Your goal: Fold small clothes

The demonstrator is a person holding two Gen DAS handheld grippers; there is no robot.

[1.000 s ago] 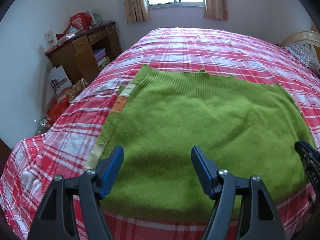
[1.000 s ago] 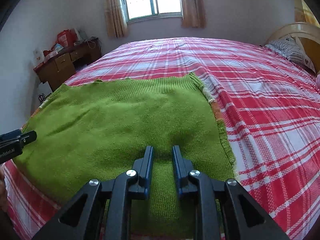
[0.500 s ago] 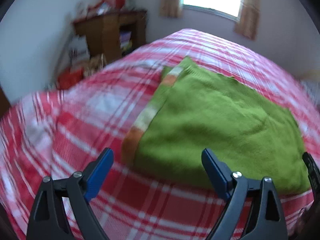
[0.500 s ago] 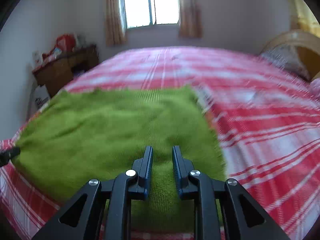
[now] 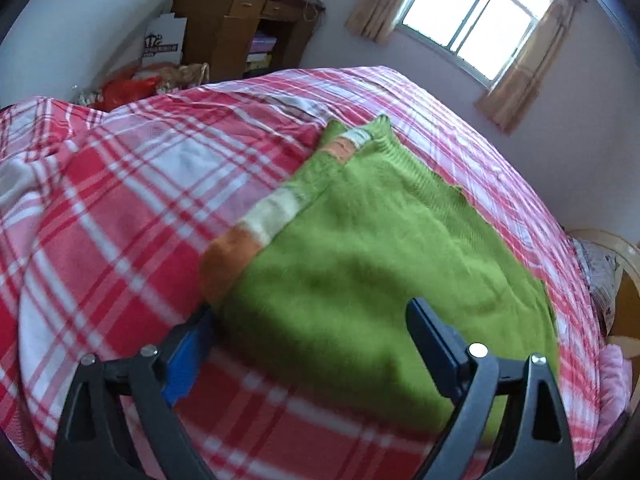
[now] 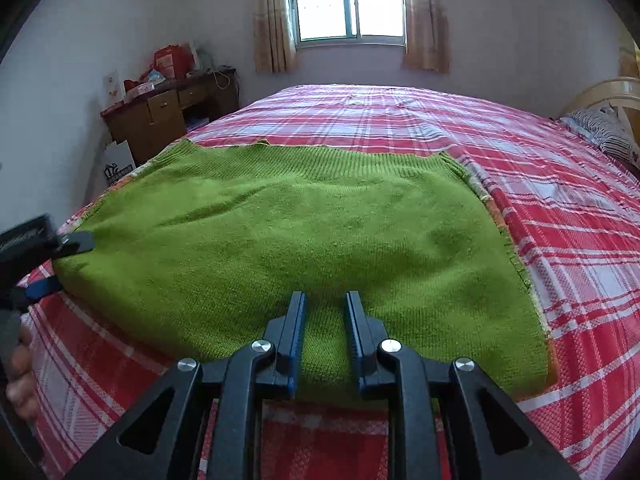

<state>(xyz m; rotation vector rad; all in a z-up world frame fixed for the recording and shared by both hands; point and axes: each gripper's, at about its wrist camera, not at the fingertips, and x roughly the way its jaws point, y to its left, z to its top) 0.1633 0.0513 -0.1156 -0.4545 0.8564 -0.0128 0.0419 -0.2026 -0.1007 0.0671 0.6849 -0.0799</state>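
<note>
A green knit sweater (image 5: 380, 256) lies flat on the red plaid bed; its folded-under sleeve with orange and white stripes (image 5: 256, 232) shows along its left edge. My left gripper (image 5: 308, 324) is open, its jaws straddling the sweater's near left corner, one jaw under the edge and one above. In the right wrist view the sweater (image 6: 304, 236) fills the middle, and my right gripper (image 6: 325, 308) hovers over its near edge with jaws narrowly apart and nothing between them. The left gripper (image 6: 60, 264) shows there at the sweater's left corner.
The red plaid bed (image 6: 560, 240) stretches back to a window (image 6: 348, 0). A cluttered wooden desk (image 5: 240, 24) and bags stand left of the bed. A striped pillow (image 6: 604, 128) and headboard are at the far right.
My left gripper swung left and down to the sweater's near left corner, jaws now around its edge. My right gripper stayed over the near edge.
</note>
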